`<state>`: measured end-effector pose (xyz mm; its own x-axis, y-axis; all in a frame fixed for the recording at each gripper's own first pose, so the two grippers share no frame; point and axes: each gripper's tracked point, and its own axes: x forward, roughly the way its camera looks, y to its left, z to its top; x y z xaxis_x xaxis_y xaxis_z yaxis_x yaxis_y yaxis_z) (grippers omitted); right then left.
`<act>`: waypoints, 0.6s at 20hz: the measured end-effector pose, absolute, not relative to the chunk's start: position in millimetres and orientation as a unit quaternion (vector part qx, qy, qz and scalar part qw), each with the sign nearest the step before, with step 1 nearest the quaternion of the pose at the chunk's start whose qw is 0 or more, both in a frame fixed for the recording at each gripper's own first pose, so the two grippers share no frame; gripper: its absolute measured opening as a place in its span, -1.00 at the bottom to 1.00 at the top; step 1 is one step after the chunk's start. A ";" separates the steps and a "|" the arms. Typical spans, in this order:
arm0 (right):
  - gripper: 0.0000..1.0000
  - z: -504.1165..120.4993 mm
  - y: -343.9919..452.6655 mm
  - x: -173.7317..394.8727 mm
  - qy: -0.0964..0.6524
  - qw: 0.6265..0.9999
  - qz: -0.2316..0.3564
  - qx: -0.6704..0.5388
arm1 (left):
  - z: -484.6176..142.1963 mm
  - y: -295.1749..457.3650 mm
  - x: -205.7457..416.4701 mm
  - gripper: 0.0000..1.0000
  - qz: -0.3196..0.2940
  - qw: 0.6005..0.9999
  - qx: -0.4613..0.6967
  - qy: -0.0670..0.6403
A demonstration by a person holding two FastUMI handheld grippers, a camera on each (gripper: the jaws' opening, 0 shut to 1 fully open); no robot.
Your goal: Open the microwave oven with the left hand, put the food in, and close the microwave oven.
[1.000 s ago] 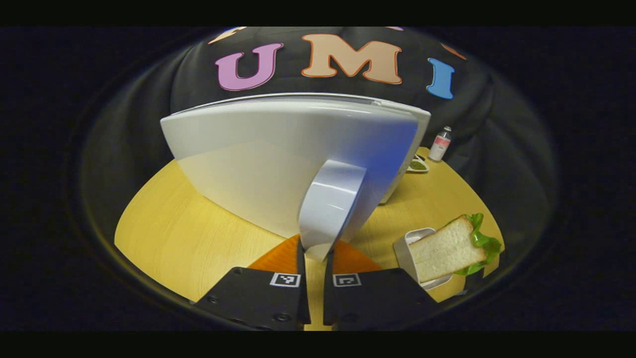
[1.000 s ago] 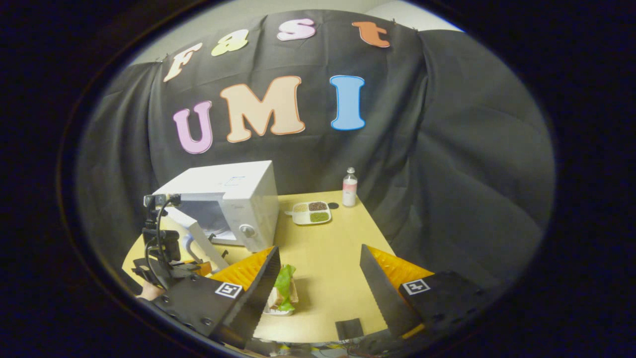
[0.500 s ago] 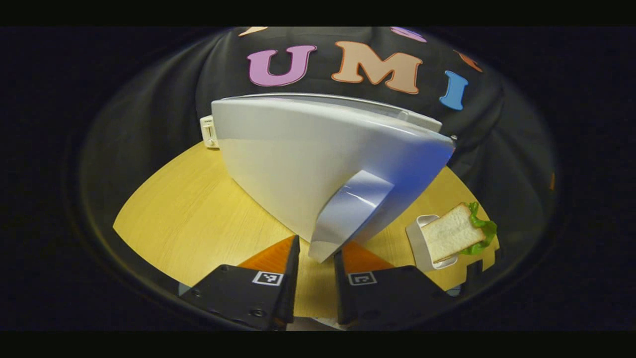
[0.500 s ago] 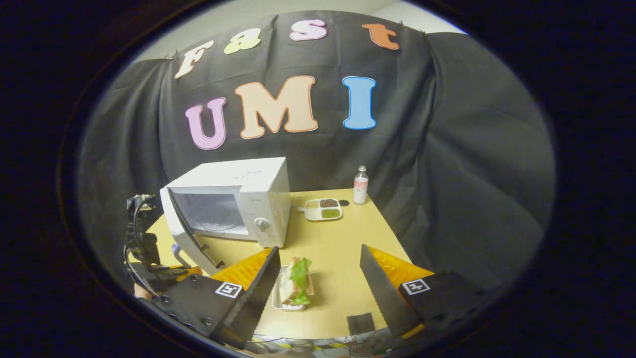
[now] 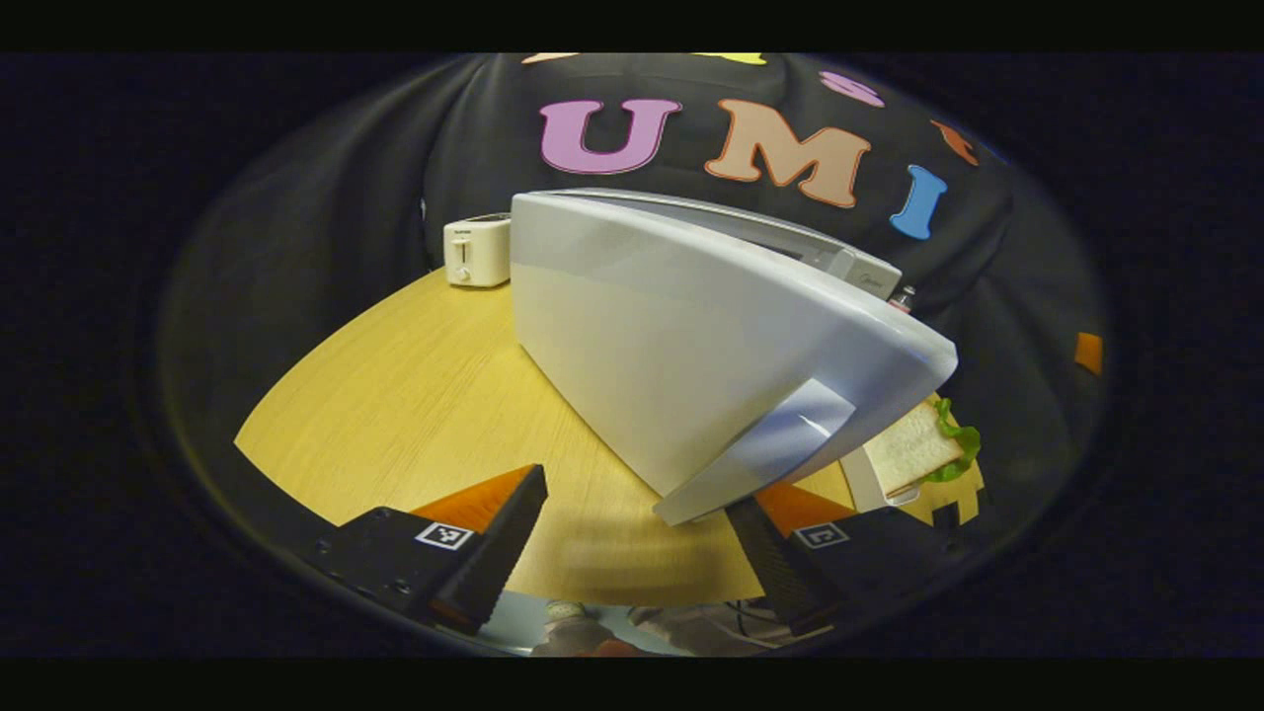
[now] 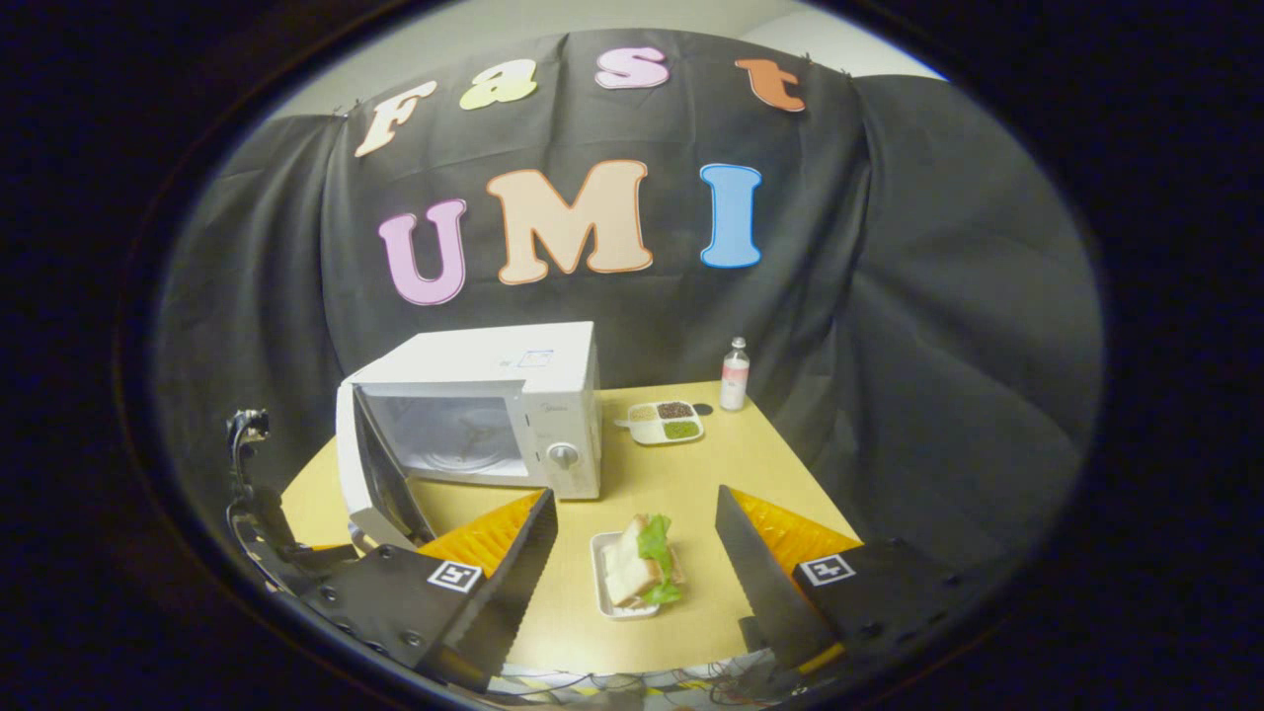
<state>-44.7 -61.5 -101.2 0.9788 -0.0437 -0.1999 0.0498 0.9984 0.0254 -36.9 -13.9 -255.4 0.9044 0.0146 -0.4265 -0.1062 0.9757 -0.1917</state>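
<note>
Already the microwave oven (image 6: 474,410) is seen with its door (image 5: 691,346) swung wide, so the opening step is judged done. The left gripper (image 5: 632,533) is spread, gripping nothing, beside the door handle (image 5: 760,459). The right gripper (image 6: 637,553) is spread above the sandwich (image 6: 642,573) on its tray on the table (image 6: 731,474); loading and closing remain.

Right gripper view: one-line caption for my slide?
Open right gripper above sandwich tray; microwave door swung open.

The left gripper view looks close at the microwave door (image 5: 691,365); the right gripper view overlooks the same microwave (image 6: 484,415) from farther back.
</note>
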 end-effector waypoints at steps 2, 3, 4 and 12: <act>1.00 -103.8 -48.3 -54.3 0.101 0.994 -0.028 0.018 | -256.8 2.1 -48.8 1.00 0.032 0.970 -0.100 0.220; 1.00 -105.0 -43.2 -58.2 0.102 0.994 -0.030 0.018 | -256.8 9.5 -54.7 1.00 0.032 0.970 -0.100 0.220; 0.87 -106.7 -36.8 -62.9 0.103 0.994 -0.031 0.018 | -256.2 17.7 -60.9 1.00 0.034 0.970 -0.101 0.220; 0.87 -119.8 1.5 -96.0 0.111 0.993 -0.044 0.016 | -260.6 104.8 -113.0 1.00 0.070 0.966 -0.114 0.219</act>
